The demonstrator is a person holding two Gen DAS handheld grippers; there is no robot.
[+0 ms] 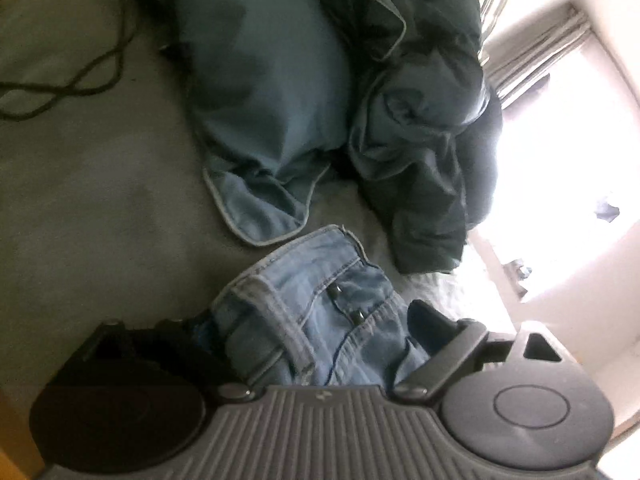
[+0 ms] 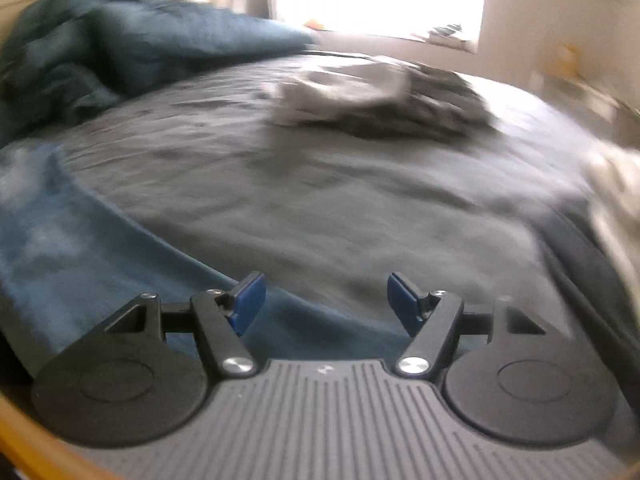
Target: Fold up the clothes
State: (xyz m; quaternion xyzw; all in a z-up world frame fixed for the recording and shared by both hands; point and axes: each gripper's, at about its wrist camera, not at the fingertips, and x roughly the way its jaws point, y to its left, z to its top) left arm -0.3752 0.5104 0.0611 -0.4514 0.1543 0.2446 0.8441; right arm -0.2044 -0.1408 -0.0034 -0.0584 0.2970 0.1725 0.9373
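- The left gripper (image 1: pixel 320 344) stands with its black arms spread wide; the jeans (image 1: pixel 316 312) bunch up between them, pale blue denim with stitched seams and two small metal rivets. Its pads are hidden, so I see no pinch on the cloth.
- The right gripper (image 2: pixel 326 300) has its blue pads well apart, with nothing between them, over a dark blue cloth (image 2: pixel 80 248) lying smooth at the bed's near edge.
- The bed sheet (image 2: pixel 320 184) is grey and softly wrinkled.
- Beyond the jeans lies a plump blue pillow (image 1: pixel 264 92) with piped edging, beside a crumpled dark green duvet (image 1: pixel 424 120).
- Farther off sits a blurred grey heap of clothes (image 2: pixel 380 100).
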